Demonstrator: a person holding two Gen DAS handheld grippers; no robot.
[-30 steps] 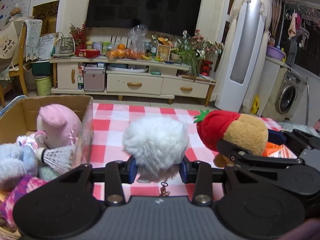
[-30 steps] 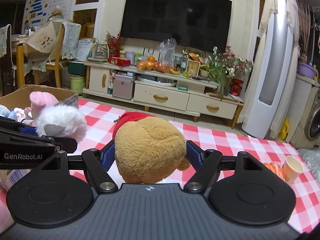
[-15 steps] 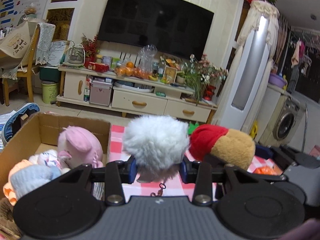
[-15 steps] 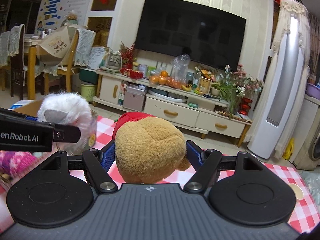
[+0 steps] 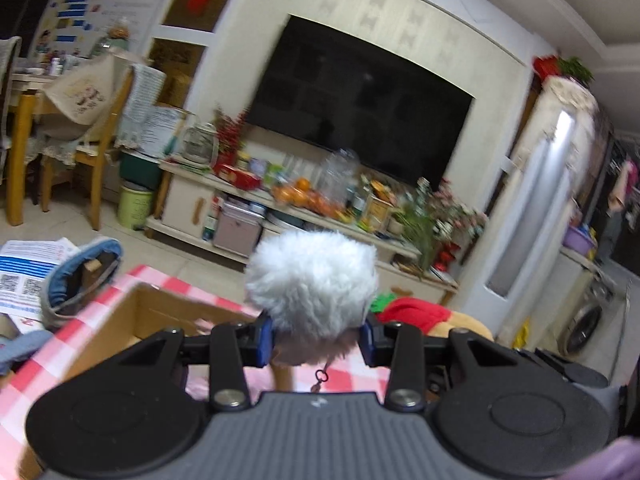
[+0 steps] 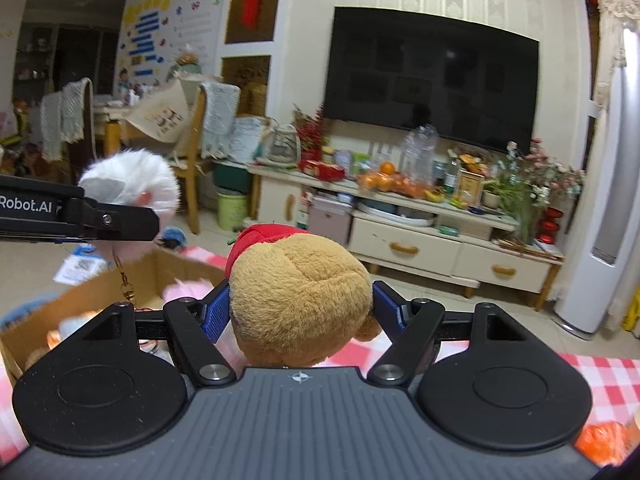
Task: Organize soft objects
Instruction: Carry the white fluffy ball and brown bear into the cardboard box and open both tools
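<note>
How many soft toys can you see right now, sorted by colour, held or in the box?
White fluffy pom-pom toy, held in the left gripper: 1
Tan plush bear with red hat, held in the right gripper: 1
Pink plush toy in the cardboard box: 1
Total: 3; the others in the box are too blurred to count.

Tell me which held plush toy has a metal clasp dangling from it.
The white fluffy toy in the left tongs; the clasp hangs beneath it. The brown, red-capped toy in the right tongs shows none.

Cardboard box point(image 6: 100, 292) open on top (plush toys point(image 6: 188, 290) already inside).
</note>
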